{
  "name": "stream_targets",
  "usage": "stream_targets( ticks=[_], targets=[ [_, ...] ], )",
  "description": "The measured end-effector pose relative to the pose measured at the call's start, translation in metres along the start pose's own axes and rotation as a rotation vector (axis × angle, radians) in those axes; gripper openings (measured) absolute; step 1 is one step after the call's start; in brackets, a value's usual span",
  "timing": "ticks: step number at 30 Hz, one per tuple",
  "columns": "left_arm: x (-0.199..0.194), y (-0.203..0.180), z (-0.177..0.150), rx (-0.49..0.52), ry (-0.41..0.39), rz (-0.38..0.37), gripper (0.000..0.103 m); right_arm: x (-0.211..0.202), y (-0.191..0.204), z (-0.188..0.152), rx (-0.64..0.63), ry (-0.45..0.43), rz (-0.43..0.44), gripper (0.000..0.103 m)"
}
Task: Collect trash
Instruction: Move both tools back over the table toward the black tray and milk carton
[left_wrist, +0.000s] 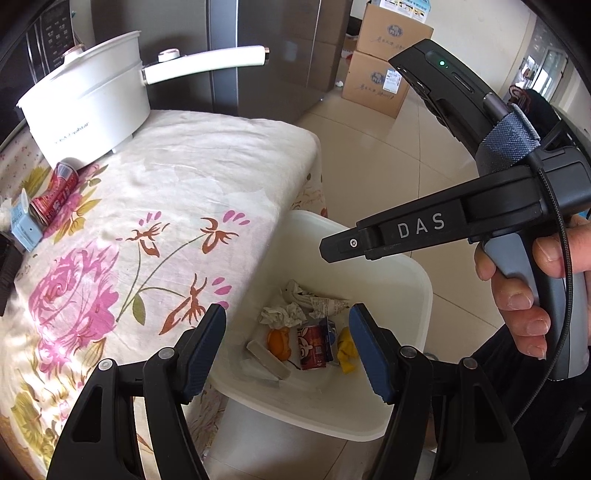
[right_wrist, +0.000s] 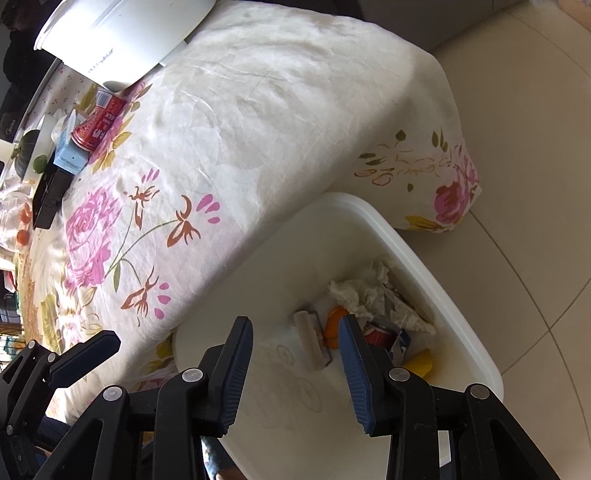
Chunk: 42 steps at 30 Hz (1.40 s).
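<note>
A: Nearest you, at the bottom of the left wrist view, your left tongs (left_wrist: 288, 347) stand wide apart with nothing between the pads; they hang over the white bin (left_wrist: 413, 280) on the floor beside the table (left_wrist: 229, 155).

B: And the right ones?

A: Your right tongs (right_wrist: 295, 373), at the bottom of the right wrist view, are partly parted and hold nothing; no pad presses on anything, and the bin floor shows through the gap.

B: So what have you got in the bin?

A: Lower centre of the left view: crumpled paper (left_wrist: 284, 314), a printed paper scrap (left_wrist: 328, 304), a red can (left_wrist: 312, 349), an orange piece (left_wrist: 279, 341), something yellow (left_wrist: 347, 350) and a pale flat stick (left_wrist: 267, 360); all lie on the bin's bottom, so I judge a good share of the collecting done.

B: What is left for you?

A: Farther off, at the left edge of the same view, a red can on its side (left_wrist: 55, 194) lies on the floral cloth just in front of the white electric pot (left_wrist: 85, 99), with a small light-blue carton (left_wrist: 24, 229) touching it; both look like trash to fetch; beside them sits a black object I cannot identify.

B: Anything beyond?

A: Cardboard boxes (left_wrist: 388, 62) stacked on the floor at the upper right; not your concern, I'd say.
</note>
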<state>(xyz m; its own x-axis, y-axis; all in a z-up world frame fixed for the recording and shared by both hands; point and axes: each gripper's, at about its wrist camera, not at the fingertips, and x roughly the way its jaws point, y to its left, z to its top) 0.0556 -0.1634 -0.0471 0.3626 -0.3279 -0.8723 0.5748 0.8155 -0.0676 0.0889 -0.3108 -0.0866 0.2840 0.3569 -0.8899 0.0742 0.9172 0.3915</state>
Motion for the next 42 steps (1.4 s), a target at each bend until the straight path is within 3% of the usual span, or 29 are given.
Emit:
stream_targets(
  ticks=[25, 34, 42],
  targets=[
    [-0.001, 0.017, 0.004, -0.063, -0.002, 0.037, 0.072, 0.010, 0.027, 0.001, -0.039, 0.024, 0.009, 0.048],
    [-0.029, 0.038, 0.011, -0.125, -0.082, 0.053, 0.072, 0.002, 0.054, 0.009, -0.061, -0.004, 0.050, 0.048],
    [-0.066, 0.094, 0.015, -0.267, -0.179, 0.092, 0.072, -0.013, 0.094, 0.021, -0.117, -0.091, 0.074, 0.053]
  ],
)
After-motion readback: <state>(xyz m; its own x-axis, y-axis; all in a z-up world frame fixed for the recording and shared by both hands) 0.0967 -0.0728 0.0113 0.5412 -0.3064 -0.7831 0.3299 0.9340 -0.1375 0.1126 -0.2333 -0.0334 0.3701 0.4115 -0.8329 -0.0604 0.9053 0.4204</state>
